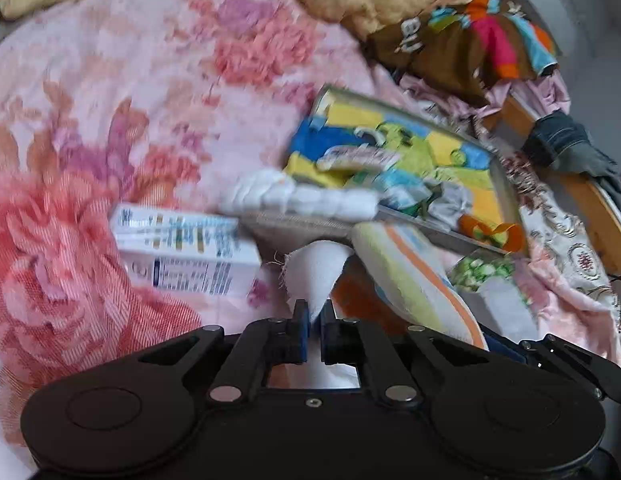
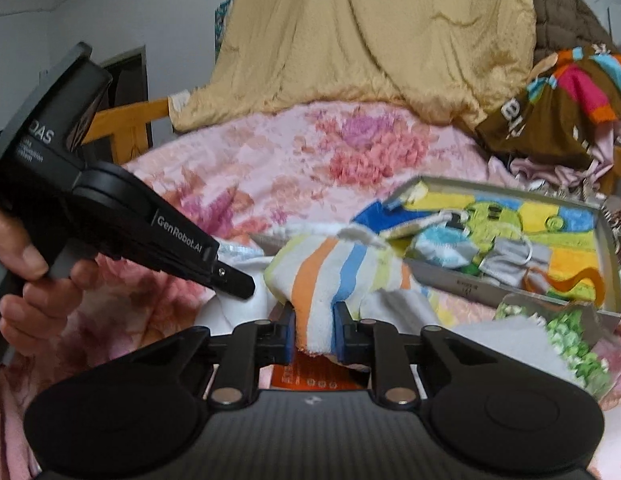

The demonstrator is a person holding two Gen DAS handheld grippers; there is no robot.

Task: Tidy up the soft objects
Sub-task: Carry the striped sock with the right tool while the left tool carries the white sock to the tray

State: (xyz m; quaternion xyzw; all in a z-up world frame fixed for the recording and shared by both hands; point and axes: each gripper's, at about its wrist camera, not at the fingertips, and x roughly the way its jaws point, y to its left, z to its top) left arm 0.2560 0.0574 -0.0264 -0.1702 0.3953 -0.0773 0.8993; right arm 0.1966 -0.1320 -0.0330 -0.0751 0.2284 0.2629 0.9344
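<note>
My left gripper (image 1: 314,312) is shut on a corner of a white cloth (image 1: 316,276) above the pink floral bedspread (image 1: 110,100). My right gripper (image 2: 313,334) is shut on a striped towel (image 2: 326,276) with orange, blue and yellow bands; the towel also shows in the left wrist view (image 1: 414,276). A grey metal tray (image 2: 470,286) lies to the right, holding a bright yellow, green and blue cloth (image 2: 510,216) and small soft items. The left gripper's body (image 2: 110,208) shows in the right wrist view, its tip close to the towel.
A white and blue box (image 1: 186,252) lies on the bedspread left of the tray (image 1: 506,184). A tan quilt (image 2: 370,40) and a brown multicoloured garment (image 2: 550,112) are heaped at the back. A green patterned cloth (image 2: 570,340) lies by the tray. The wooden bed frame (image 1: 598,208) runs along the right.
</note>
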